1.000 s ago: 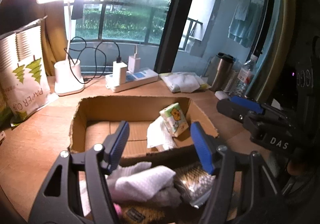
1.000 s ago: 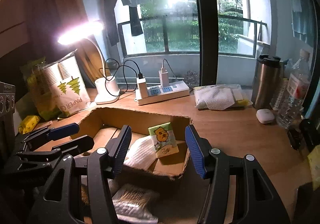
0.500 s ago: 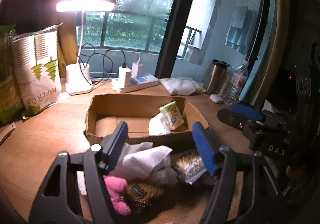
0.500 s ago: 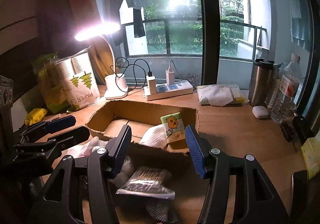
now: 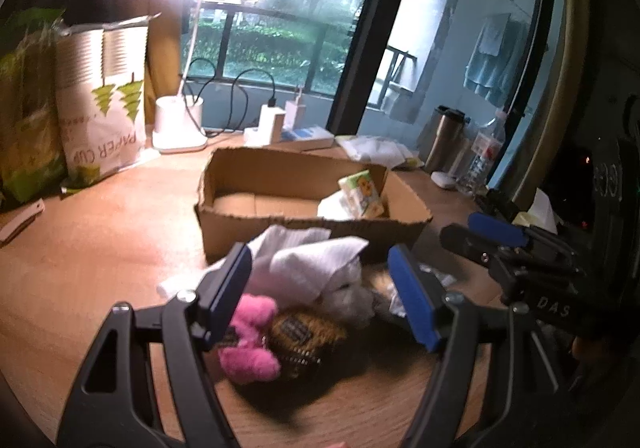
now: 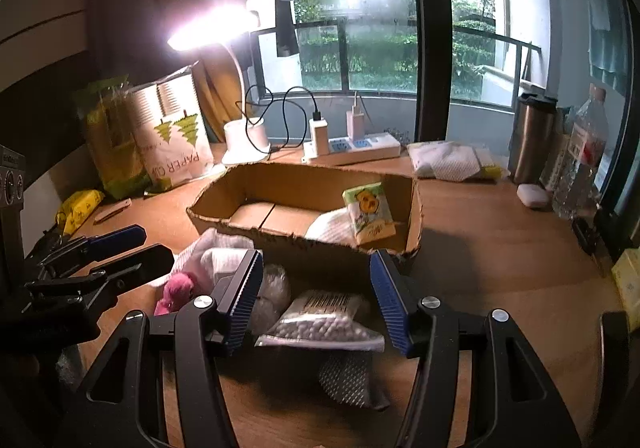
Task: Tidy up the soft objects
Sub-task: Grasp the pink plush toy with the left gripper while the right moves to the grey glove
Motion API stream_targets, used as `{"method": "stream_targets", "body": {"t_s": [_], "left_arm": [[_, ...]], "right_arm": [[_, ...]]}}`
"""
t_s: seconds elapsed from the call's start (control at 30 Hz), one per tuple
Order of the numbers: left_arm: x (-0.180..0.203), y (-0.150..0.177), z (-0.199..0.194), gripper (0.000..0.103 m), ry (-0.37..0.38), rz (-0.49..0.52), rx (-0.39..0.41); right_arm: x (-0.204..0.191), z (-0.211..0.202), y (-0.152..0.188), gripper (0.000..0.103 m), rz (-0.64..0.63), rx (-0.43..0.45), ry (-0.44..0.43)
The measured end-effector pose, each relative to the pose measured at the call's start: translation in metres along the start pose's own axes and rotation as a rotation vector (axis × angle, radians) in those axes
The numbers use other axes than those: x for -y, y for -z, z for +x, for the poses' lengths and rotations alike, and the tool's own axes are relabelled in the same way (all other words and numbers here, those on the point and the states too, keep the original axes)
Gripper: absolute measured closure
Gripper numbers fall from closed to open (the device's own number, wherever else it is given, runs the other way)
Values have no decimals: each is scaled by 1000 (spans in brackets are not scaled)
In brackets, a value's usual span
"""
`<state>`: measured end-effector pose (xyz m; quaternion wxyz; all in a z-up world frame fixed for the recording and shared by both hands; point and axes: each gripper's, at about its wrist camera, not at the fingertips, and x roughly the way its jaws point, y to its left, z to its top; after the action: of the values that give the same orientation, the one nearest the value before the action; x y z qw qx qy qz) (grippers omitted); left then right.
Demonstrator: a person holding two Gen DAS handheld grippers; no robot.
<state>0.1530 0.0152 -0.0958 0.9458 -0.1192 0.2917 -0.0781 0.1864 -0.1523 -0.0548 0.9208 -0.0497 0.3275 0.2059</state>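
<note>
A shallow cardboard box (image 5: 304,222) (image 6: 280,236) sits mid-table and holds a green tissue pack (image 5: 362,194) (image 6: 370,214) and a white cloth (image 6: 332,226). In front of it lies a heap: white cloths (image 5: 316,266), a pink plush (image 5: 250,340) (image 6: 176,290), a brown knitted item (image 5: 304,334), and a bag of cotton swabs (image 6: 324,322). My left gripper (image 5: 320,296) is open above the cloths and plush. My right gripper (image 6: 316,300) is open above the swab bag.
A lit desk lamp (image 6: 244,136), a power strip (image 6: 352,148), a paper-cup bag (image 5: 102,108), a steel tumbler (image 6: 534,138), a water bottle (image 6: 580,164) and a wipes pack (image 6: 450,162) line the table's far side.
Both grippers have pulled back from the box toward the near edge and risen. More of the heap in front of the box now shows, including the pink plush.
</note>
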Motion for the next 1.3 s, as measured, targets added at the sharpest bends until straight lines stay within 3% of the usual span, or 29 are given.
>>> {"method": "stream_targets", "body": {"t_s": [0.33,0.8,1.0,1.3], "left_arm": [[-7,26,6,30,-23,-10,-44],[-30,52,25,31,-134,-38,-124],[-38,56,32,32,-128,-51,-145],[-36,58,41,55,-99,-54,-183]], "right_arm": [[1,5,26,44,14,-41,2],[21,19,51,44,60,-92,21],[32,27,59,44,90,-123,33],[36,39,67,44,113,-172,12]]}}
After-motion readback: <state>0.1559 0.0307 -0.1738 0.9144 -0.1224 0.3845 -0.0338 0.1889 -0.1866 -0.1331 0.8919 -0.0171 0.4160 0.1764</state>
